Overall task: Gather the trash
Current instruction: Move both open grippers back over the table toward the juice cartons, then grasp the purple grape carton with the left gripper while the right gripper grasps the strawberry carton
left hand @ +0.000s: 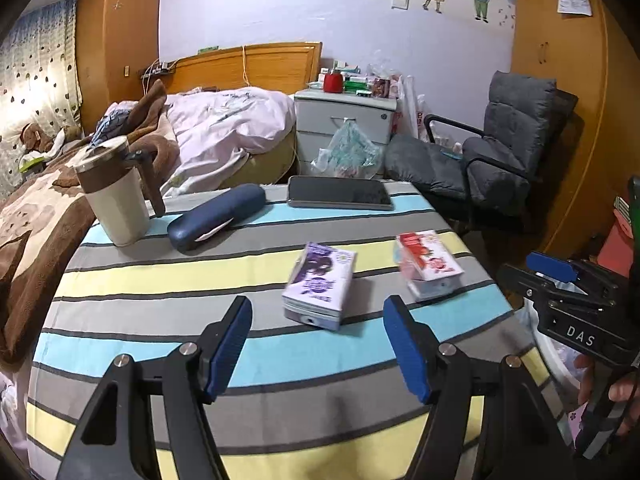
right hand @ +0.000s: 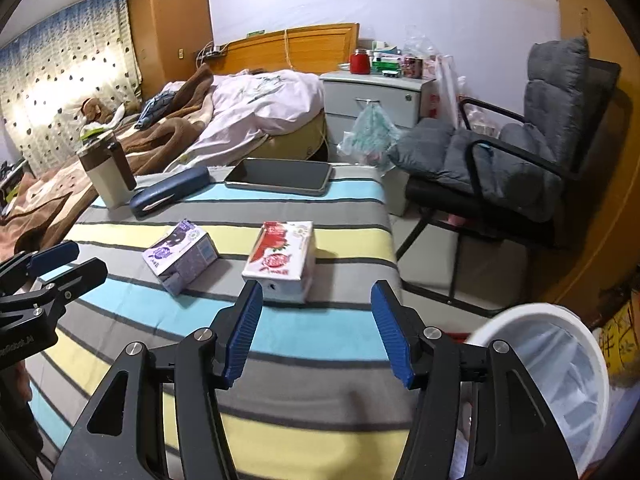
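Both jaws stand apart, empty. Purple carton [left hand: 318, 285] lies just ahead of the left jaws, red carton [right hand: 280, 261] ahead of the right; probably light, crushable, so grip flat sides.

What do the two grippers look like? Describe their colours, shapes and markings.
Both are black frames with silver bolts and two fingers carrying ribbed blue pads. The left gripper and right gripper match; white letters "DAS" mark the right one's side.

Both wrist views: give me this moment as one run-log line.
left claw: open, empty | right claw: open, empty | purple drink carton, red drink carton: lying on striped tablecloth | white bin: beside table
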Demonstrator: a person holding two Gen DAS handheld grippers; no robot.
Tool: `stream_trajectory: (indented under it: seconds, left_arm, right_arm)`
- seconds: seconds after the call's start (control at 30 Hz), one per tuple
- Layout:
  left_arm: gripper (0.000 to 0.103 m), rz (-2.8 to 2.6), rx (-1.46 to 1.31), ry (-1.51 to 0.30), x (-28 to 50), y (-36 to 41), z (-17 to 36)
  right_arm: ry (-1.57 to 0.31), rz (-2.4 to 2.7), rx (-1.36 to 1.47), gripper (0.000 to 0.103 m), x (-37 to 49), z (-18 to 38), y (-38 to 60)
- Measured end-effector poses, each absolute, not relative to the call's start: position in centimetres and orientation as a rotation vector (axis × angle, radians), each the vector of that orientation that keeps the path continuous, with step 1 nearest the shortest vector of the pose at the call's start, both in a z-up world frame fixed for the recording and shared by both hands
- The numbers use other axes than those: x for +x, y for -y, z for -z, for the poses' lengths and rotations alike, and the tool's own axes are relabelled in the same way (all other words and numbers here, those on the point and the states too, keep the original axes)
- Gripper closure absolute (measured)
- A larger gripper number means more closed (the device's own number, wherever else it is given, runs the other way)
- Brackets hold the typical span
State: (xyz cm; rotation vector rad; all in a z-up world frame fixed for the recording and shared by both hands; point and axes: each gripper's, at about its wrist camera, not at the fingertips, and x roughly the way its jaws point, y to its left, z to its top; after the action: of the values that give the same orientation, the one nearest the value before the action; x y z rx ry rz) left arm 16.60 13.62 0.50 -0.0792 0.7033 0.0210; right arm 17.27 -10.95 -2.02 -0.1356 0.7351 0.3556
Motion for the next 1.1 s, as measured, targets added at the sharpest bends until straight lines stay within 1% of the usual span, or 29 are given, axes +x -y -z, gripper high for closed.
stream_trajectory:
  seconds: [0.27,0.33,0.37,0.57,0.8,0.93,0.97,1.0,1.03,1.1]
  left_arm:
    - [0.031,0.012,-0.11,-0.736,18.7,-15.3,0.9]
    - [0.031,0.015,-0.097,-0.74,19.2,-15.3,1.2]
    - [0.031,0.02,-0.097,-0.741,19.4,-15.3,1.3]
    - [0.03,0.033,-0.111,-0.751,20.2,-16.0,1.8]
    - [0.028,0.06,-0.109,-0.776,21.1,-15.6,2.5]
    - [0.026,0.086,-0.085,-0.787,21.9,-14.9,2.8]
    - [0.026,0.088,-0.086,-0.792,22.1,-14.8,2.9]
    - [0.026,0.088,-0.084,-0.796,22.3,-14.8,3.0]
    - [0.026,0.086,-0.08,-0.802,22.6,-14.8,3.2]
    - [0.026,0.084,-0.075,-0.81,23.0,-14.7,3.4]
  right_arm:
    - [-0.775,-0.379,-0.149,0.042,19.8,3.3,9.0]
    - [-0.783,-0.382,-0.149,0.035,20.5,3.7,8.7]
    - [-0.791,-0.384,-0.148,0.034,20.7,3.9,8.5]
    - [-0.852,-0.41,-0.134,0.034,22.3,5.0,7.6]
    - [-0.851,-0.365,-0.217,0.034,22.6,5.5,7.0]
    - [-0.854,-0.349,-0.213,0.034,23.0,5.5,7.5]
    - [-0.856,-0.344,-0.21,0.034,23.1,5.5,7.7]
    - [-0.856,-0.338,-0.204,0.037,23.2,5.5,7.9]
    - [-0.858,-0.339,-0.193,0.047,23.2,5.5,8.1]
    - [-0.859,-0.338,-0.179,0.046,23.4,5.5,8.3]
